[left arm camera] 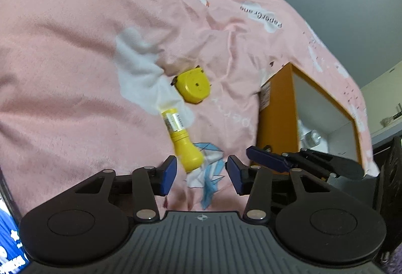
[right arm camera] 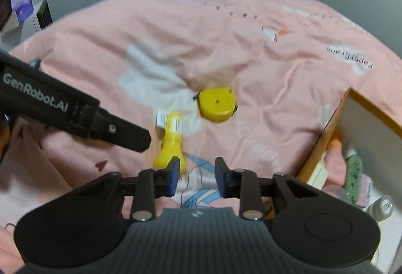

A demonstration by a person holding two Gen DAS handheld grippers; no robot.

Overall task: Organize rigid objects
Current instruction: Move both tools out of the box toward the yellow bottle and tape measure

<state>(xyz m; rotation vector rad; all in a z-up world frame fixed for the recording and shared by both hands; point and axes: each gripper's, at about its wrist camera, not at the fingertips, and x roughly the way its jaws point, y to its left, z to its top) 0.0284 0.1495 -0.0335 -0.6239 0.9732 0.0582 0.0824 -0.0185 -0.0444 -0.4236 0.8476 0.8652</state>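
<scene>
A yellow bottle-shaped thing with white labels lies on the pink bed cover. Its rounded end points at my left gripper, which is open, and sits just ahead of the left pad without being pressed. A yellow tape measure lies just beyond it. My right gripper is open with nothing between its fingers. The bottle lies just left of and beyond its left finger, and the tape measure is farther off. Each gripper shows in the other's view, the right and the left.
An orange box with a white inside stands open on the bed to the right. The right wrist view shows the box holding a clear bottle and some soft pink and green items. Grey walls lie beyond the bed.
</scene>
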